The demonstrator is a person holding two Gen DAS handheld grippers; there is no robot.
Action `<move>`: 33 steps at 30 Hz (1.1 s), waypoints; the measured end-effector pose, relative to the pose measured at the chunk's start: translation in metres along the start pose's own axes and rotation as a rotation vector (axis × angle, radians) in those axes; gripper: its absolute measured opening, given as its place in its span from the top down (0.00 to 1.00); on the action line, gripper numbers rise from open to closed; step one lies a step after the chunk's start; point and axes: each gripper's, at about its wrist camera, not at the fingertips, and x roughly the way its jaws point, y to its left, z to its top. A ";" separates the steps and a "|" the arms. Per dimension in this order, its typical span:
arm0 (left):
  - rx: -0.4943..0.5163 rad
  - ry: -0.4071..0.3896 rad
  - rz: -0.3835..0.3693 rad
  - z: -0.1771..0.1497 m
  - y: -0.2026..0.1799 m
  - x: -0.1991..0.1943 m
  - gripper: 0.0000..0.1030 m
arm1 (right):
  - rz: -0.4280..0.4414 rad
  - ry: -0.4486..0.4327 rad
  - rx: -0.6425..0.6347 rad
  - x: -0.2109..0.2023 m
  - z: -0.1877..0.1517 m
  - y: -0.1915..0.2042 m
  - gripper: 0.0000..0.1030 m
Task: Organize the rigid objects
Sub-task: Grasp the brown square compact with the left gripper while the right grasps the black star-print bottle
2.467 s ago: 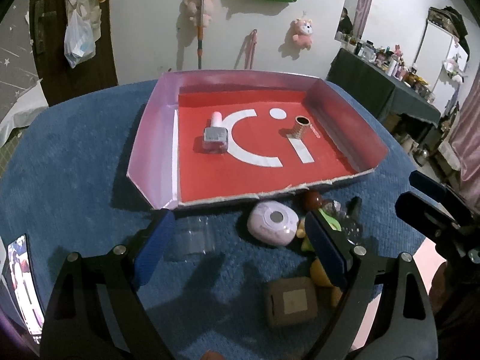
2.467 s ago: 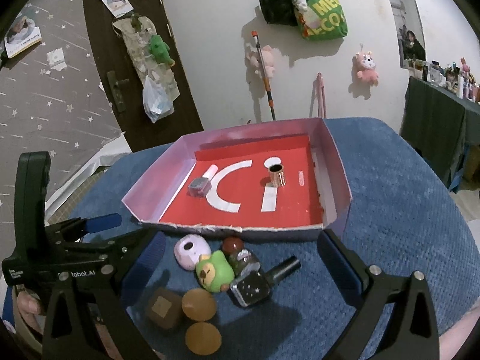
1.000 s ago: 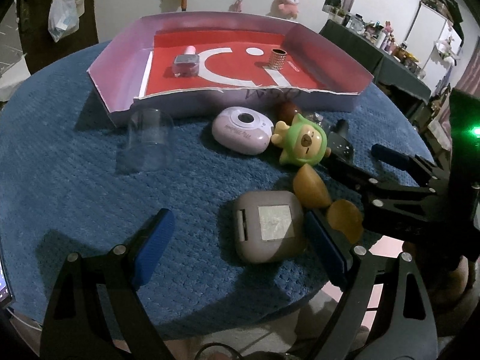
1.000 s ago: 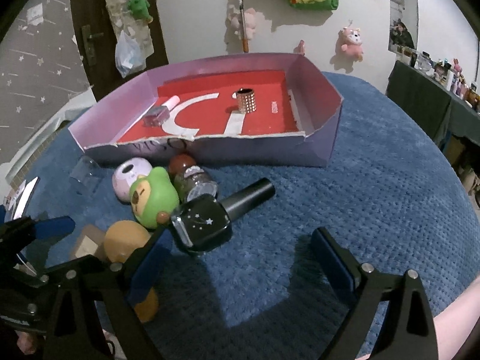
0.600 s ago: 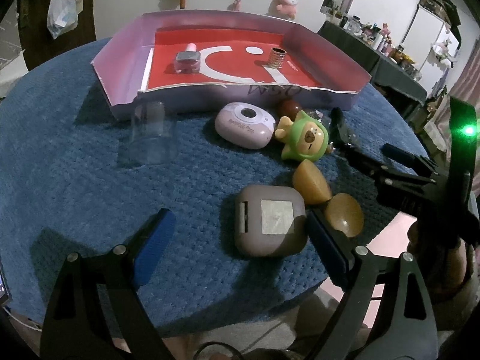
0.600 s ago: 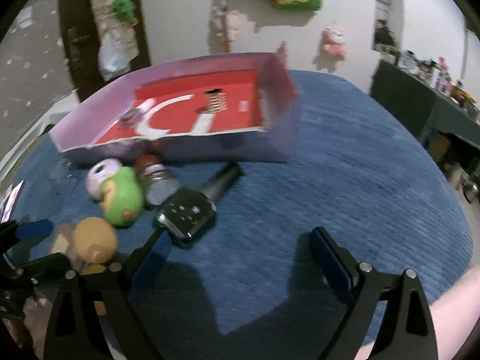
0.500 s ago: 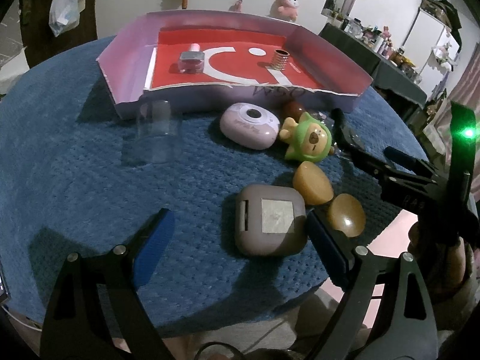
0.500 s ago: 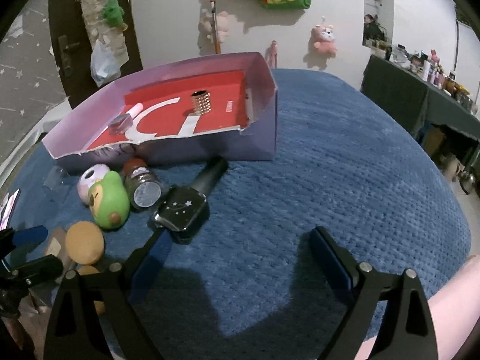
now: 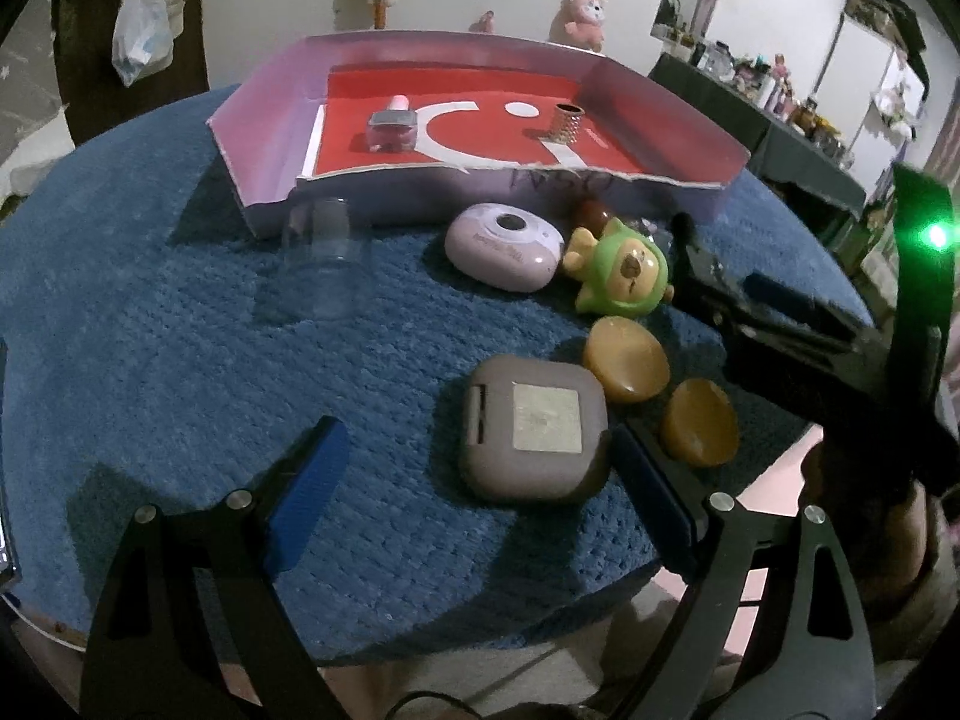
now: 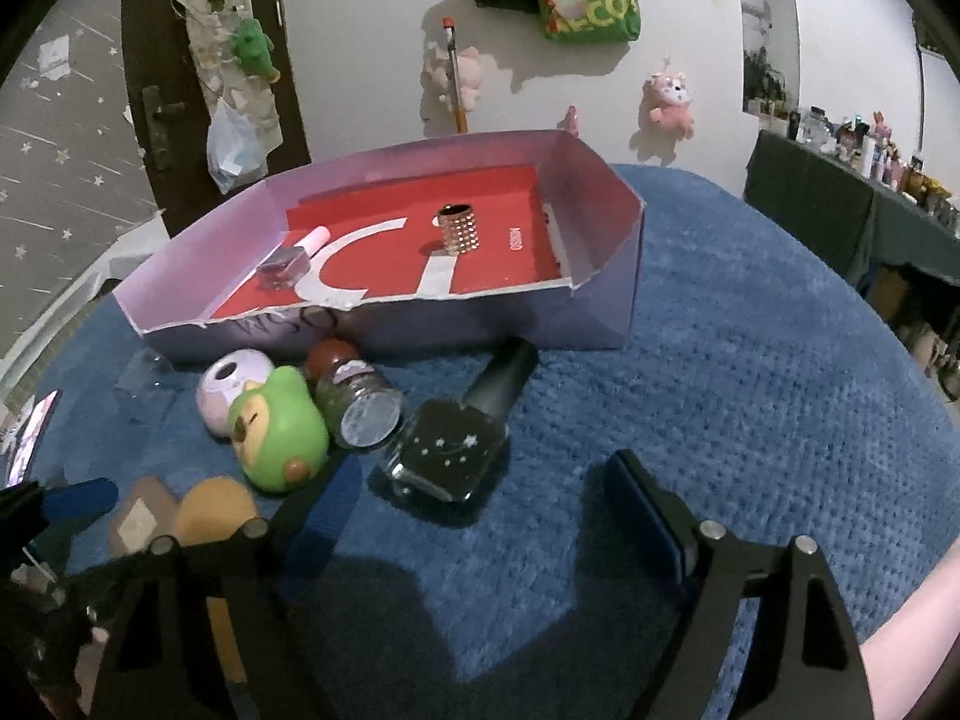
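A grey square case [image 9: 534,426] lies on the blue tablecloth between my left gripper's [image 9: 474,468] fingers, close to the right pad; the jaws are closing slightly and no pad presses on it. A black nail polish bottle [image 10: 450,450] with star dots lies on its side just ahead of my right gripper [image 10: 486,498]. Its jaws are closing, with the bottle partly between the tips and untouched. The pink-walled box [image 9: 276,120] with a red floor holds a small pink-capped bottle [image 9: 390,126] and a gold studded cylinder [image 9: 567,123].
In front of the box lie a lilac round case [image 9: 504,246], a green bear toy [image 9: 624,276], two amber domes [image 9: 627,354], a clear cup [image 9: 318,246], a glitter jar [image 10: 360,402] and a red-brown ball [image 10: 330,357]. The table's edge runs just under both grippers.
The right gripper has swung so the black bottle sits more between its fingers, and its jaws have narrowed. The left gripper's view is almost unchanged.
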 end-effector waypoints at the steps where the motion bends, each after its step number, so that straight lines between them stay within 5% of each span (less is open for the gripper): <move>1: 0.011 -0.002 -0.004 -0.001 -0.003 0.000 0.14 | -0.015 -0.002 -0.003 0.001 0.000 -0.001 0.19; 17: 0.050 -0.074 0.121 -0.004 -0.008 0.008 0.14 | -0.082 -0.134 0.005 0.003 -0.008 0.003 0.41; 21: 0.049 -0.092 0.109 -0.005 -0.009 0.005 0.31 | -0.060 -0.142 -0.002 0.003 -0.008 0.002 0.60; 25: 0.064 -0.095 0.100 -0.004 -0.013 0.004 0.52 | -0.028 -0.133 0.018 0.000 -0.008 -0.003 0.60; 33: 0.029 -0.106 0.048 0.000 -0.005 -0.002 0.52 | 0.074 -0.093 0.083 -0.012 -0.010 -0.014 0.60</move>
